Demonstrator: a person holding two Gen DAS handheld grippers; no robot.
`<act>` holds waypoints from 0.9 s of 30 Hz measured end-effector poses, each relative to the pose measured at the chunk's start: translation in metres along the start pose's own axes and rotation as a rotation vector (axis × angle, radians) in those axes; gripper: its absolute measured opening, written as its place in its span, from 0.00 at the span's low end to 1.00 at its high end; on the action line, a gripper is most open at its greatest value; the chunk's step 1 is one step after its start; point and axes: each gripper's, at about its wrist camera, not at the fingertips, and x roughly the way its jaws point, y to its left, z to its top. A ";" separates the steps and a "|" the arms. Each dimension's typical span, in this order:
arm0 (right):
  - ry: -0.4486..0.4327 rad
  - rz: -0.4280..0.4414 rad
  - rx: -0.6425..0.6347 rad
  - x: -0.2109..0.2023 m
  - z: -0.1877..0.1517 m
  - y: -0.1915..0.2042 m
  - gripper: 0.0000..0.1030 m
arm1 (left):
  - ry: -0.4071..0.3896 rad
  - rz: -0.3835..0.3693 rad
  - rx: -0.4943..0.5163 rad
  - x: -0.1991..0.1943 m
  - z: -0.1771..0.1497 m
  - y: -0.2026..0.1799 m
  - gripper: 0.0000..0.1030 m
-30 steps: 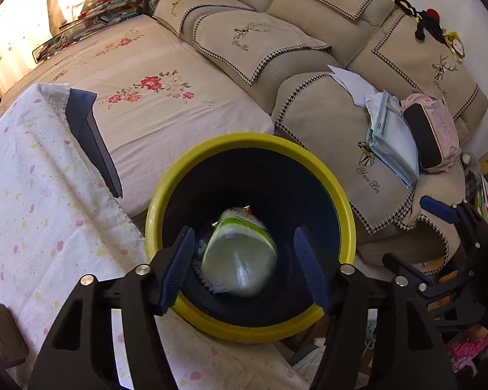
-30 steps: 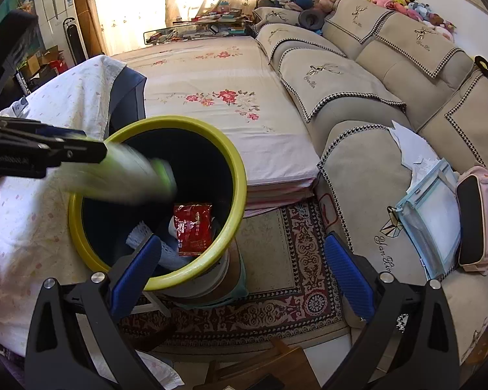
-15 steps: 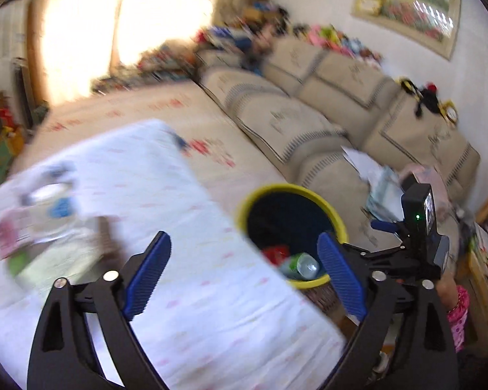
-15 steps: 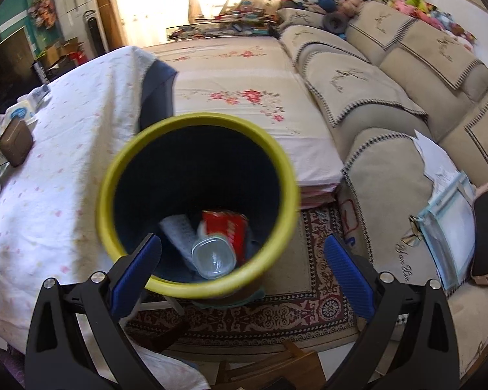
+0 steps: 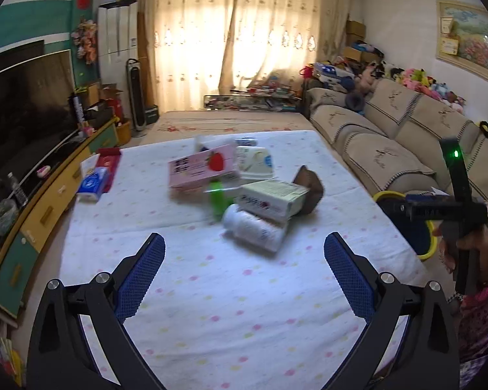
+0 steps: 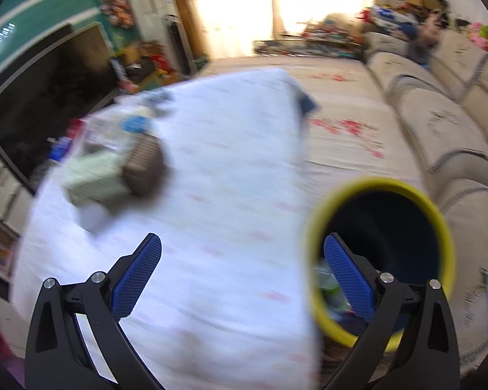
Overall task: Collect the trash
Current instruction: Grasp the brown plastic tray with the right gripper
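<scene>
My left gripper (image 5: 244, 273) is open and empty above the white dotted tablecloth (image 5: 211, 292). Ahead of it lies a pile of trash: a white bottle (image 5: 253, 227), a pale green box (image 5: 273, 198), a pink box (image 5: 201, 169), a green bottle (image 5: 218, 196) and a brown case (image 5: 310, 190). The yellow-rimmed dark bin (image 5: 406, 224) stands off the table's right edge. My right gripper (image 6: 242, 276) is open and empty, over the table edge beside the bin (image 6: 374, 191); that view is blurred. Some trash shows inside the bin.
A blue tissue pack (image 5: 92, 183) and a red packet (image 5: 109, 162) lie at the table's left. A TV (image 5: 26, 113) and cabinet stand left, a beige sofa (image 5: 390, 143) right. The other hand-held gripper (image 5: 452, 208) shows at the right, over the bin.
The white-green bottle dropped from my left gripper into the bin. My left gripper swung from the bin to the table's pile. My right gripper swung left, toward the table.
</scene>
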 end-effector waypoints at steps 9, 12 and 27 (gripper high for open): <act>0.058 0.019 0.052 0.059 0.052 0.063 0.78 | -0.034 0.011 -0.007 -0.012 -0.017 0.019 0.94; 0.088 0.002 0.099 0.078 0.054 0.062 0.68 | -0.033 0.004 -0.022 -0.012 -0.020 0.024 0.94; 0.064 -0.051 0.131 0.083 0.061 0.056 0.25 | -0.020 -0.019 -0.047 -0.002 -0.025 0.028 0.94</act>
